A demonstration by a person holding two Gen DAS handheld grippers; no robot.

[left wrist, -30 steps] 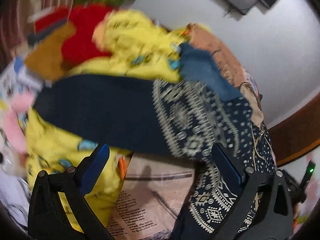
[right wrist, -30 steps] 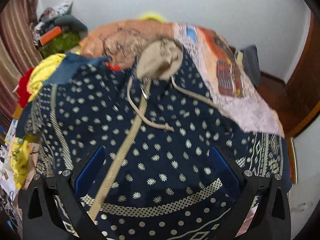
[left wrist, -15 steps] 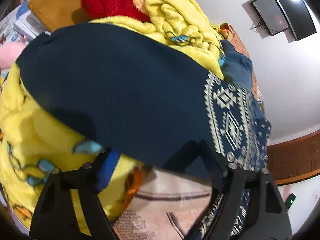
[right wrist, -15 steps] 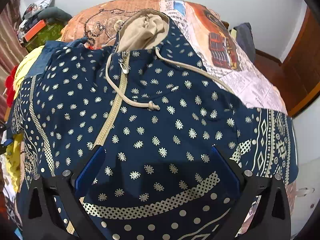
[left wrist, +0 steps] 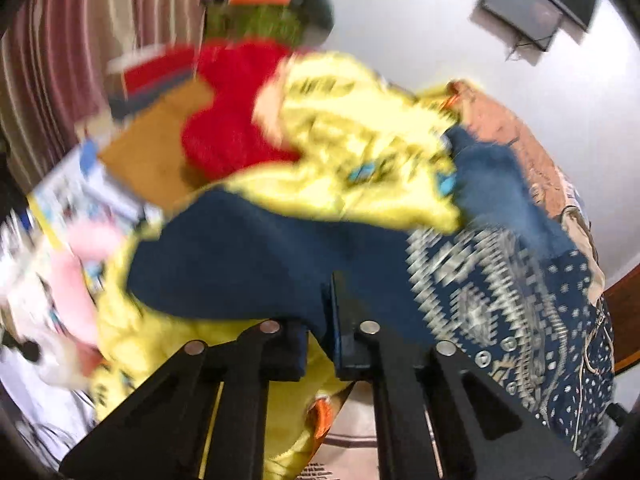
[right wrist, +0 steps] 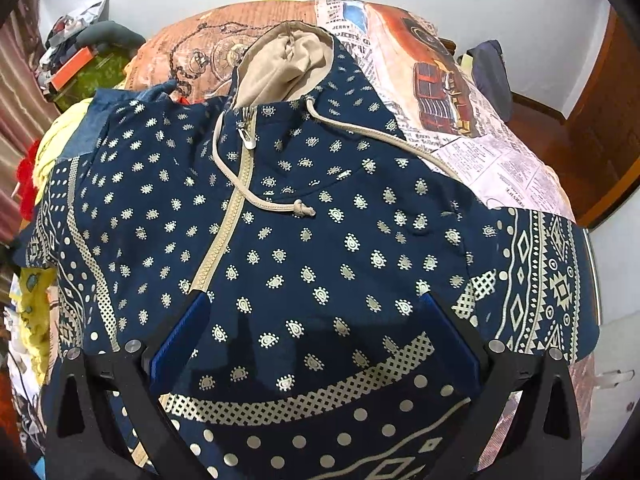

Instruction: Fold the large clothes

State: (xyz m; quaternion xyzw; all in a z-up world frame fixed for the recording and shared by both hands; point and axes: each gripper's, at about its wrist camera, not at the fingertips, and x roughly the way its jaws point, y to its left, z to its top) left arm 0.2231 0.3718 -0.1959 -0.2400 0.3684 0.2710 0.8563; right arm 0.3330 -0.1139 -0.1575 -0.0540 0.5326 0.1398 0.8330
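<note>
A bed covered with a newspaper-print sheet (right wrist: 500,160) is being used as the work surface, with a white wall behind. In the left wrist view, which is blurred, a yellow blanket (left wrist: 360,152) and a red plush item (left wrist: 232,120) are being seen behind the plain navy sleeve (left wrist: 248,256) of the hoodie (right wrist: 304,248), and the left gripper (left wrist: 320,324) is being held clamped together on the edge of this sleeve. In the right wrist view, the hoodie is lying flat on the bed, zipped, hood at the far end, and the right gripper (right wrist: 312,328) is being kept wide apart just above the lower front, holding nothing. The sleeve fold is judged to be starting; next, the sleeve should be carried across the chest.
</note>
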